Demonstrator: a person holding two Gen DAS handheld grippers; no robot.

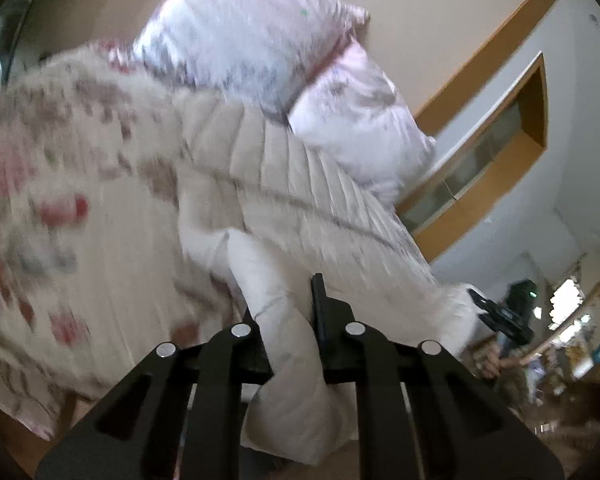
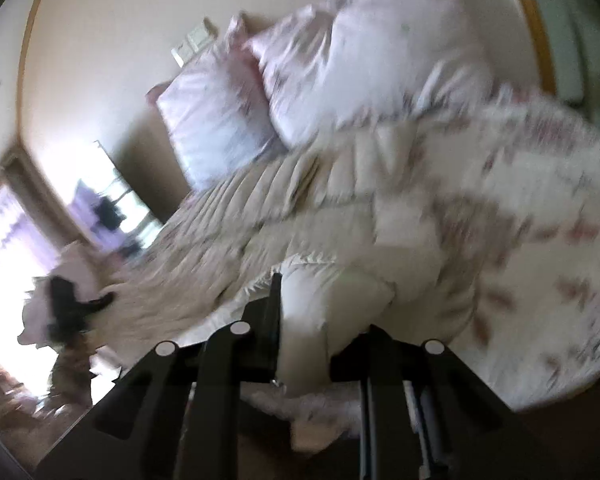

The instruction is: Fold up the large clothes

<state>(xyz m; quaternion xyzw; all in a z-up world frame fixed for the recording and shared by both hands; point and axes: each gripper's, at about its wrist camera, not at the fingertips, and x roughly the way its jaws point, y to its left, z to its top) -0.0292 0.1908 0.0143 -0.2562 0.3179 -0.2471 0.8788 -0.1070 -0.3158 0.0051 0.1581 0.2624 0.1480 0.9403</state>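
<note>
Both grippers, L point(image 1: 288, 312) & R point(image 2: 320, 320), each pinching the cream quilted garment point(image 1: 284, 184), stretched below two pink pillows point(image 2: 284, 80).

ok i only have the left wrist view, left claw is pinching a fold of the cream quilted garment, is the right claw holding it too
Observer: Yes, the right claw is shut on a bunched cream fold of the quilted garment.
Operator: anything on its far side i cant see
Observer: A bright window lies beyond your left claw, which pinches the garment's other end.
Operator: pillows clear of it
Observer: Cannot tell; the two pale pink pillows sit right at the garment's far edge.
</note>
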